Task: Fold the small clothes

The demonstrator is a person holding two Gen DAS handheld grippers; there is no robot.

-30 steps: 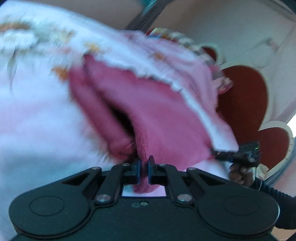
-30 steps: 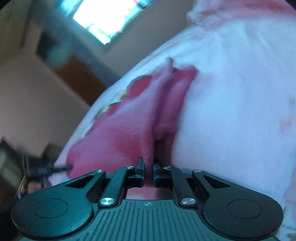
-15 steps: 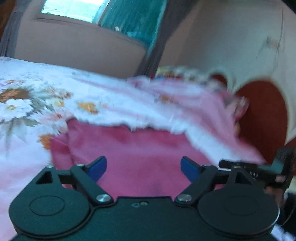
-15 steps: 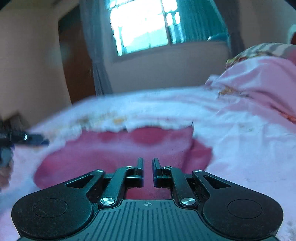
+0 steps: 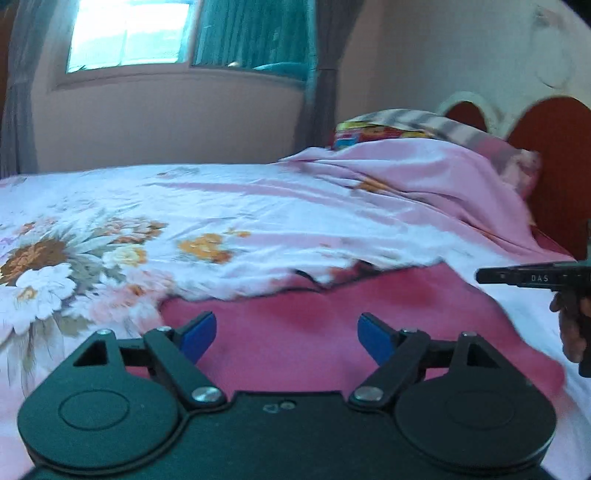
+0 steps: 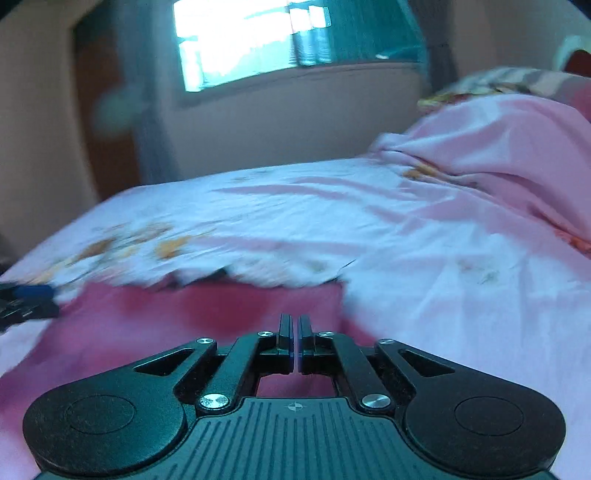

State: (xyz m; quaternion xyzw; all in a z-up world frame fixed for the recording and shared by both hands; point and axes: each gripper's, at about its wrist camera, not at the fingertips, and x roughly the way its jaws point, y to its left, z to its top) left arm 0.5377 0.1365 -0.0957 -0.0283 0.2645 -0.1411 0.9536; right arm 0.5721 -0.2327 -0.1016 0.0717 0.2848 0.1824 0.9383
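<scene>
A dark pink small garment (image 5: 332, 332) lies flat on the floral bedsheet (image 5: 184, 206), right in front of both grippers; it also shows in the right wrist view (image 6: 166, 325). My left gripper (image 5: 286, 338) is open and empty, its blue pads (image 5: 197, 334) spread wide just above the garment's near edge. My right gripper (image 6: 295, 332) is shut with nothing between its fingers, just above the garment. The right gripper's tip shows at the right edge of the left wrist view (image 5: 532, 278). The left gripper's tip shows at the left edge of the right wrist view (image 6: 26, 299).
A pink blanket (image 5: 424, 173) is heaped over pillows at the bed's head, against a red headboard (image 5: 554, 147). A window with teal curtains (image 5: 251, 33) is in the far wall. A brown door (image 6: 107, 122) stands at the left in the right wrist view.
Both grippers let go of the garment and drew back and up from it. The left opened wide. The garment now lies flat on the sheet.
</scene>
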